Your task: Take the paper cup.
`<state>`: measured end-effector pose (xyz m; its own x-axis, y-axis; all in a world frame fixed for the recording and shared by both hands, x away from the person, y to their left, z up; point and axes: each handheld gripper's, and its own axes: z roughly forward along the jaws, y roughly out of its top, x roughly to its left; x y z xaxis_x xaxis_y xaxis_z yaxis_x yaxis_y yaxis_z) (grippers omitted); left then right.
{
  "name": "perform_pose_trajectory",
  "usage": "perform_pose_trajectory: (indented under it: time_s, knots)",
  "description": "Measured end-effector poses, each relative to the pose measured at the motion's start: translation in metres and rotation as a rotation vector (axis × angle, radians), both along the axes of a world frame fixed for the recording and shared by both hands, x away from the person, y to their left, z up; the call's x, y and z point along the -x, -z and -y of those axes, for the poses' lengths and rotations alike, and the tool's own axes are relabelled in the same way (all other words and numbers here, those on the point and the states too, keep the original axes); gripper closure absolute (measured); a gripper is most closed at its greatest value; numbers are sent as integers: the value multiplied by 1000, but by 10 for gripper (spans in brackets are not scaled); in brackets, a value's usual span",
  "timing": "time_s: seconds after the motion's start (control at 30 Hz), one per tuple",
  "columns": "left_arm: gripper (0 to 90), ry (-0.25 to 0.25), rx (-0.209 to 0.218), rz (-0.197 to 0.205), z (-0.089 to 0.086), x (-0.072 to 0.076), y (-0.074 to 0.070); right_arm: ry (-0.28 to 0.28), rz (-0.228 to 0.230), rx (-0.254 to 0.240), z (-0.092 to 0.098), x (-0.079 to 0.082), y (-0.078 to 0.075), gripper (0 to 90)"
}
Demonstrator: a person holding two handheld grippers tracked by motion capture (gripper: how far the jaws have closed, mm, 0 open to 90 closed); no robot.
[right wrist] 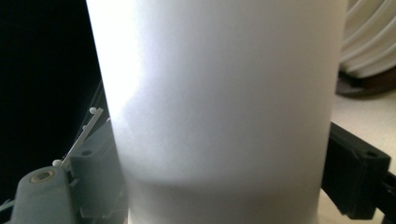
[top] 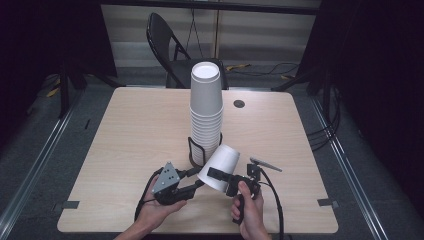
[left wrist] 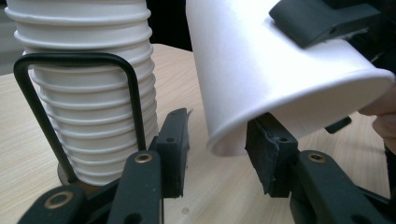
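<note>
Right tongs (top: 216,175) grip a cup (top: 221,167) (tilted, off the stack (top: 205,112)); left tongs (left wrist: 217,154), unclenched, straddle its rim. Next: pinch it.

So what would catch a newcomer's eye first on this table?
The tall stack of upside-down white paper cups in its black wire holder at the middle of the pale wooden table. Just in front of it, the right gripper holds a single white paper cup tilted, with the left gripper open at its rim.
</note>
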<state>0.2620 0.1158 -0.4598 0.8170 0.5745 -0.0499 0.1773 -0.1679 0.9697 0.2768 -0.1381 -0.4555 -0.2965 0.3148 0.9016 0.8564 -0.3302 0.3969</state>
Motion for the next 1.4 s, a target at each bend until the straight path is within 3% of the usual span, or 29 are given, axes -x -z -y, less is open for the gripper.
perform_pose_trajectory:
  time_s: [0.1,0.47,0.73,0.8,0.9,1.33,1.4]
  knots:
    - [578,-15,0,-7,0,-1,1,3,-16,3,-5,3,1,136]
    - [609,-34,-12,31,3,-1,2,-48,-54,-10,-20,8,4,135]
    - [758,-20,-28,57,5,-1,1,-67,-23,20,-26,9,2,115]
    - [783,-20,-13,39,4,0,0,-82,-13,17,-27,9,2,102]
    - [814,-19,-28,41,3,1,-1,-86,-3,30,-28,8,1,103]
    - [834,15,-13,-71,2,0,-1,27,49,47,-3,-1,-8,126]
    - [834,29,-10,-91,1,0,-2,48,75,58,1,-2,-10,128]
